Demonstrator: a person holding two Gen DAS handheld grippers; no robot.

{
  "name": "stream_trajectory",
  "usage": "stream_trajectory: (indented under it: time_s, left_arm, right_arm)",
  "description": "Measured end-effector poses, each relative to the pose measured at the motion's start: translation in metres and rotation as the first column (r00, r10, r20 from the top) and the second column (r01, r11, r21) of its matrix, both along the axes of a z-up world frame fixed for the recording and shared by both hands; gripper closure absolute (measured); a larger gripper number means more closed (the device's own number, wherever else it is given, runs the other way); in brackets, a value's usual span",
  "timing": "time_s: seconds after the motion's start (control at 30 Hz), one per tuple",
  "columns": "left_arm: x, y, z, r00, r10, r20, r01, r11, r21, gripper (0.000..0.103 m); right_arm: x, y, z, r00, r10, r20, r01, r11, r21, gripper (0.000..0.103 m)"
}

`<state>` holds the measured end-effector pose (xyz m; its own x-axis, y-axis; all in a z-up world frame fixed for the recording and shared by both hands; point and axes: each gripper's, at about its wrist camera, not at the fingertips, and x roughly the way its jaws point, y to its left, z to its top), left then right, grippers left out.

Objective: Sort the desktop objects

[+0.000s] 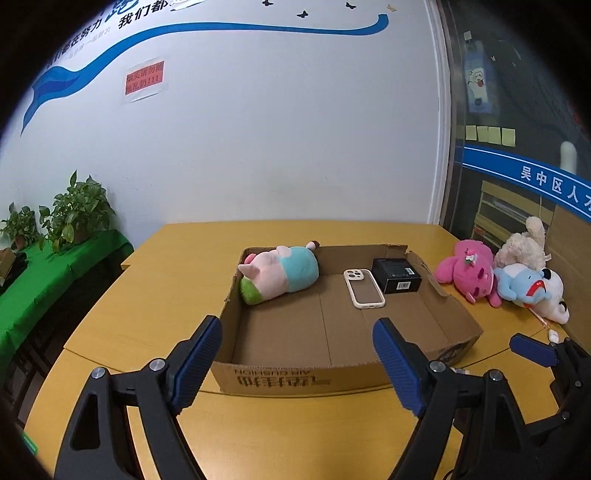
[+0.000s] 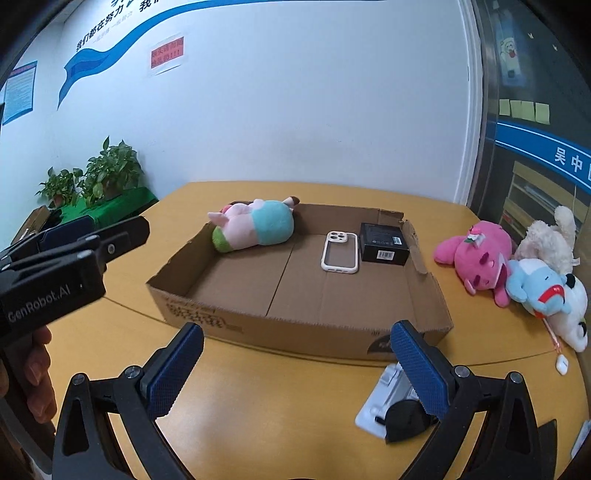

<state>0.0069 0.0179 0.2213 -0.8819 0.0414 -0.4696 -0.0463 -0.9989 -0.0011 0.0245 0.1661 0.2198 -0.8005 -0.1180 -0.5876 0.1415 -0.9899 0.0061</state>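
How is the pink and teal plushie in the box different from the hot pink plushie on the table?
The pink and teal plushie lies inside the cardboard box, alone at its far left corner; the hot pink plushie lies outside on the table, pressed against other toys. The first is pale pink, teal and green; the second is nearly all bright pink. Both are soft toys lying down.

White wall (image 1: 258,147) with blue wave stripe (image 1: 221,27), potted plants (image 1: 79,210) on green-draped side table (image 1: 44,280), yellow desk (image 1: 177,251) in foreground.

Four plush toys — one in the cardboard box (image 2: 303,325) and three on the table (image 2: 295,391) — plus one phone case (image 2: 340,252), one black box (image 2: 384,242), two potted plants.
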Motion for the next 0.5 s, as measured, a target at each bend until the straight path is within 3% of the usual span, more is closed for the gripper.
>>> stream_trajectory:
  time_s: [0.5]
  left_arm:
    - [0.017, 0.006, -0.011, 0.999, 0.023, 0.047, -0.022, 1.000, -0.013, 0.019]
  right_arm:
    - [0.029, 0.005, 0.004, 1.000, 0.003, -0.011, -0.004, 1.000, -0.019, 0.000]
